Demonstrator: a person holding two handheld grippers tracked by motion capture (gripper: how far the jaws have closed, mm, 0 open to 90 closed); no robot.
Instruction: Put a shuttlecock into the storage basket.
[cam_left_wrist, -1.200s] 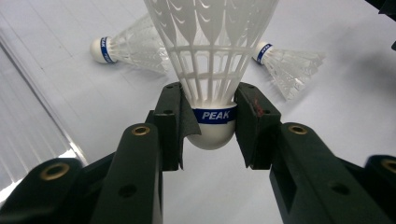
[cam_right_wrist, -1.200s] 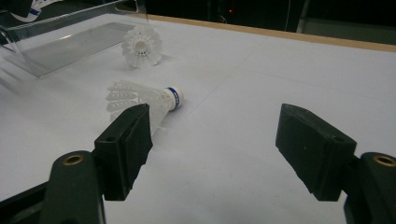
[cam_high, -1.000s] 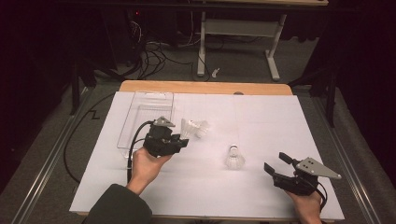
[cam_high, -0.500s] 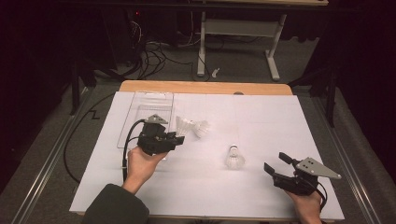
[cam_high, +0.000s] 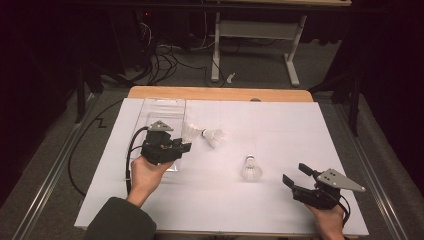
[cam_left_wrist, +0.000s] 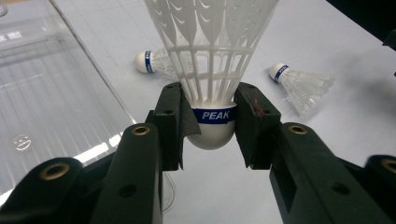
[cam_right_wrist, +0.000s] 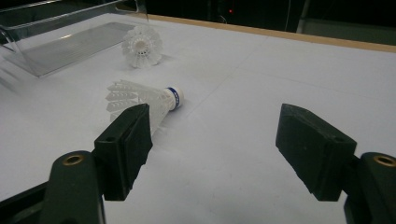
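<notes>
My left gripper (cam_high: 184, 145) (cam_left_wrist: 212, 128) is shut on the cork of a white shuttlecock (cam_high: 190, 132) (cam_left_wrist: 212, 46) with a blue PEAK band, its skirt standing up past the jaws. It hovers by the right edge of a clear plastic tray (cam_high: 162, 111) (cam_left_wrist: 42, 93). A second shuttlecock (cam_high: 214, 136) (cam_left_wrist: 156, 63) lies just right of it. A third shuttlecock (cam_high: 251, 169) (cam_right_wrist: 140, 100) lies near mid-table. My right gripper (cam_high: 294, 173) (cam_right_wrist: 215, 123) stands open at the front right, a short way from the third one, with nothing between its jaws.
White paper (cam_high: 280, 125) covers the table, with a wooden edge (cam_high: 220, 93) at the back. Cables and a desk frame (cam_high: 250, 30) stand on the floor beyond. The left gripper's cable (cam_high: 129, 160) loops beside the tray.
My left gripper has drawn back to the left, toward the tray, carrying the shuttlecock away from the one lying beside it. The right gripper has stayed put.
</notes>
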